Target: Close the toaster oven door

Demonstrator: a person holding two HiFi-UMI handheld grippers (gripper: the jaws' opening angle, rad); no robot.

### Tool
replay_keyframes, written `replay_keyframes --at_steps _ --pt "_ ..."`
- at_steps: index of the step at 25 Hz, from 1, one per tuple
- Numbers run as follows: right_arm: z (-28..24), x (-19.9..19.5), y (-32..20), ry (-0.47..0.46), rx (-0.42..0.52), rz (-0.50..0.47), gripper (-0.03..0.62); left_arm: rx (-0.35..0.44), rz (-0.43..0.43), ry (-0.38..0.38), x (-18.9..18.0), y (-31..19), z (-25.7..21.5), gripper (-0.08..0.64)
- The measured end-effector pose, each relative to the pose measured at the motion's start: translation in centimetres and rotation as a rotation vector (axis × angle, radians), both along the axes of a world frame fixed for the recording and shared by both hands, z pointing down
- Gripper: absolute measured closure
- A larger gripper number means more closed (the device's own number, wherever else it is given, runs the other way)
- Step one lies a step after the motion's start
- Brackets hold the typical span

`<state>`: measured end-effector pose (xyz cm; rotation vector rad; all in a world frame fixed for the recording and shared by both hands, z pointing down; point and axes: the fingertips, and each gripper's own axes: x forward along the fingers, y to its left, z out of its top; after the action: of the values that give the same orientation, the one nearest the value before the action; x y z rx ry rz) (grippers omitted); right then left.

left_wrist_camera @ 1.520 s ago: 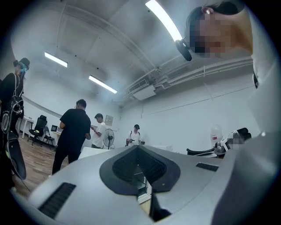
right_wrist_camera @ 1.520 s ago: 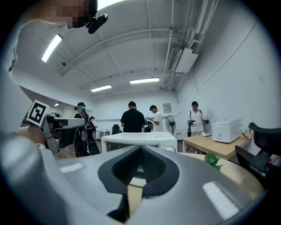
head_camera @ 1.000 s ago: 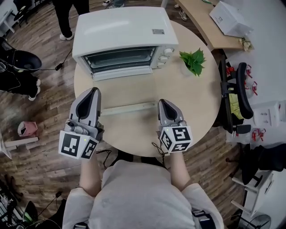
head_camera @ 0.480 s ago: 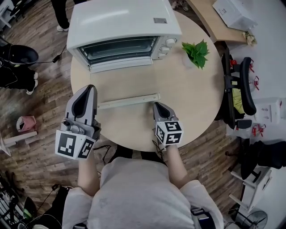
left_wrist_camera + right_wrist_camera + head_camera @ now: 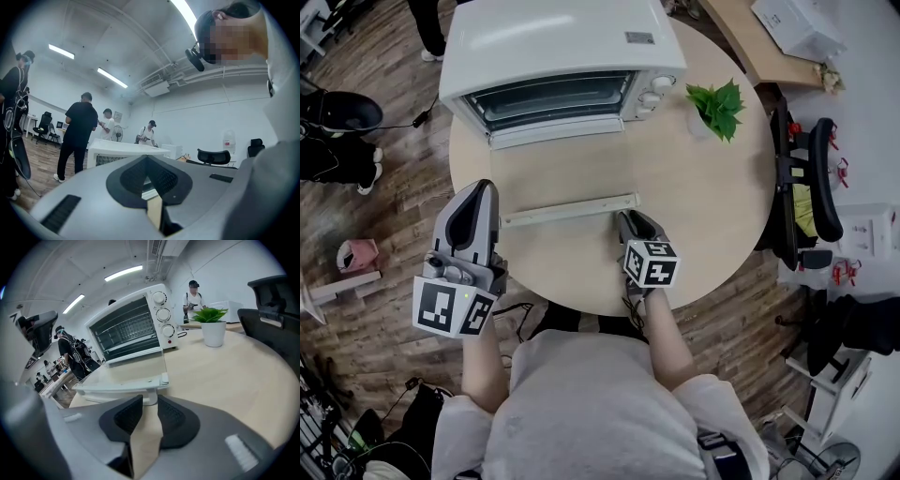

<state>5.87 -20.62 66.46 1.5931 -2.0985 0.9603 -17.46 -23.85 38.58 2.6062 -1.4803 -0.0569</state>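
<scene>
Right gripper (jaws just opened, empty) faces toaster oven's lowered glass door.

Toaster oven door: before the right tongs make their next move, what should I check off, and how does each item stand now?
1. Toaster oven door fully open and lying about level: ok.
2. Right tongs open: ok. They have just been opening, and nothing is between the pads.
3. Right tongs lined up with the door's handle: ok, the tips are near its right end.
4. Tips touching the handle: cannot tell.
5. Left tongs shut and clear of the door: ok.
6. Potted plant outside the door's swing: ok.
</scene>
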Motion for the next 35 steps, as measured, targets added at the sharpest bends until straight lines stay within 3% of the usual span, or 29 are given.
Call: replay_keyframes --at_steps 9,16,35 --pt "1.0 -0.3 -1.7 0.021 0.004 0.038 0.476 -0.008 -0.011 -0.009 -0.8 0.2 0.3 0.558" --pt "0.4 -0.2 -2.0 0.061 0.027 0.039 0.508 -0.005 -0.02 -0.01 -1.3 0.1 0.1 0.558" --pt "-9.5 -0.1 -3.8 0.04 0.195 0.07 0.517 0.041 -0.038 0.027 -0.9 0.5 -1.7 0.558"
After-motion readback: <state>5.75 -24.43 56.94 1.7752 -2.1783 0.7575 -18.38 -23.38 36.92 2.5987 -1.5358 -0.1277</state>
